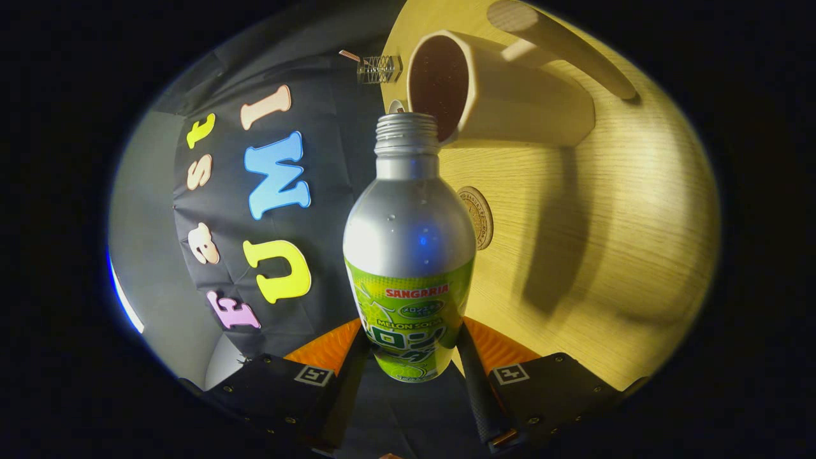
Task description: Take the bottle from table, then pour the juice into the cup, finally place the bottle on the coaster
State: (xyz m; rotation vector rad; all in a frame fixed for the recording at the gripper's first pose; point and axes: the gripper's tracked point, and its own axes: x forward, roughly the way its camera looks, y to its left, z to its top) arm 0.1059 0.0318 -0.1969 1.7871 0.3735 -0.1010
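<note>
My gripper point(409, 347) is shut on a silver bottle point(408, 229) with a green label, both fingers pressing its lower body. The view is rolled sideways, so the bottle is tipped. Its uncapped threaded mouth sits right at the rim of a cream faceted cup point(503, 89) with a dark inside, which stands on the light wooden table point(605, 210). A round wooden coaster point(477, 217) lies on the table just beyond the bottle's shoulder, partly hidden by it. I cannot make out any liquid flowing.
A small clear glass object point(379, 69) rests at the table's edge beside the cup. A rounded pale wooden piece point(561, 44) lies beyond the cup. Shadows fall across the table past the coaster.
</note>
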